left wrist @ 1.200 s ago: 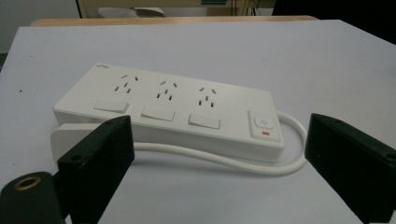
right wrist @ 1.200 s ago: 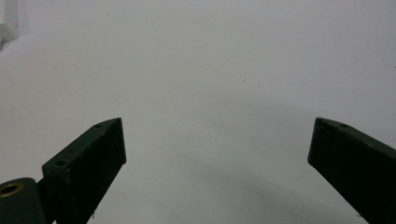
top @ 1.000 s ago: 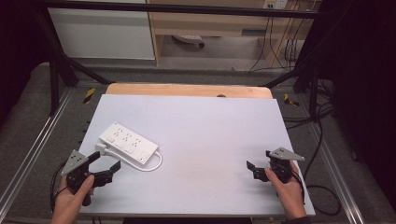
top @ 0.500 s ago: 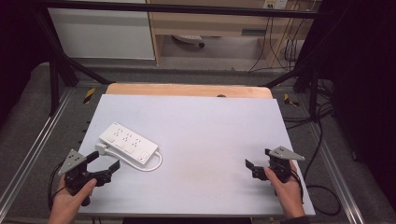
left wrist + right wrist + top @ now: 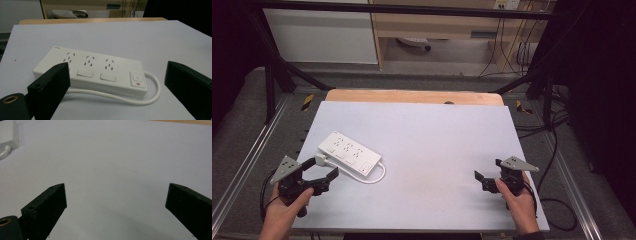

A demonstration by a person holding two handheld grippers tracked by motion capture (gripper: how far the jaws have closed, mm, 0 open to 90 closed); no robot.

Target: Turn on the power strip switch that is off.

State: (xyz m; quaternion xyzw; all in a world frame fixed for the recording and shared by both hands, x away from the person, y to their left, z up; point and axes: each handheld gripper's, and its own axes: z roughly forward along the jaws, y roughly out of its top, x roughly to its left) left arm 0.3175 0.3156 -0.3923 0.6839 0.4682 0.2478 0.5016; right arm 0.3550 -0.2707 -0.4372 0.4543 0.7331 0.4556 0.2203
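A white power strip (image 5: 349, 155) with three sockets lies flat on the left part of the white table top (image 5: 432, 140), and its short white cable (image 5: 379, 175) loops along its near side. My left gripper (image 5: 326, 167) is open just in front of the strip, at the table's near left. In the left gripper view the power strip (image 5: 95, 71) lies between and beyond the wide-apart jaws of the left gripper (image 5: 117, 82), and nothing is held. My right gripper (image 5: 488, 171) is open over bare table at the near right. The right gripper (image 5: 116, 200) has nothing between its jaws.
A wooden board edge (image 5: 412, 96) runs along the table's far side. Metal rails (image 5: 242, 165) flank the table. Cables (image 5: 557, 150) hang at the right. A corner of the power strip (image 5: 7, 132) is at the far left of the right gripper view.
My left gripper has edged slightly forward toward the power strip. The right gripper has barely moved.
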